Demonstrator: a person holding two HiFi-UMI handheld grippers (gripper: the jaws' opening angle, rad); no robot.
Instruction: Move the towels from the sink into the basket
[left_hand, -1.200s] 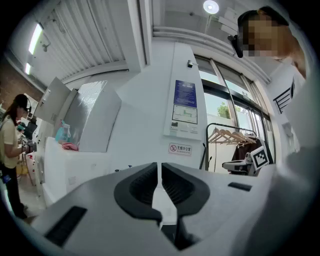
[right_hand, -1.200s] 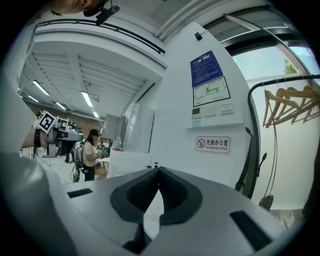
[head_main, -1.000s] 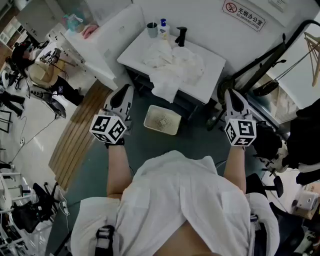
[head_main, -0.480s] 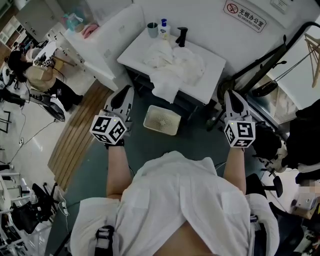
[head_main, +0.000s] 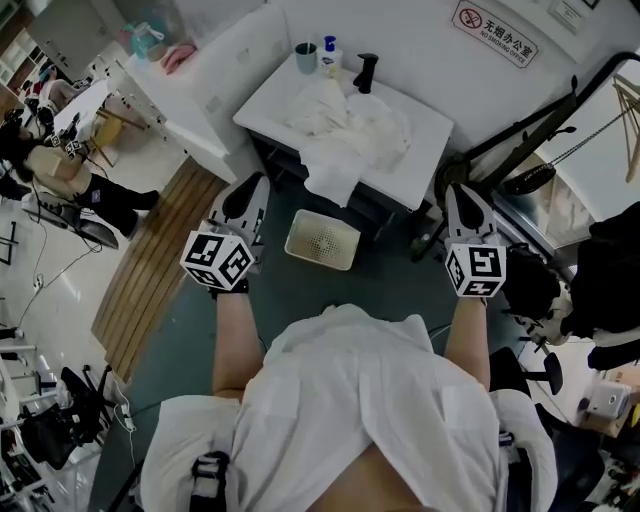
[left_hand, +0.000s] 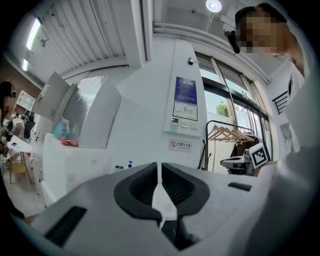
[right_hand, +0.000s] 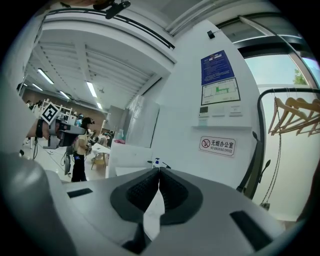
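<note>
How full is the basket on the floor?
Empty: the basket shows only its bare bottom; the towels lie heaped on the sink.

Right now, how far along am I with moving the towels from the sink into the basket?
Done: nothing yet; the basket on the floor looks empty. In hand: nothing; the left gripper and right gripper are both shut on nothing, short of the sink. Left: the whole white pile of towels, one edge hanging over the front.
</note>
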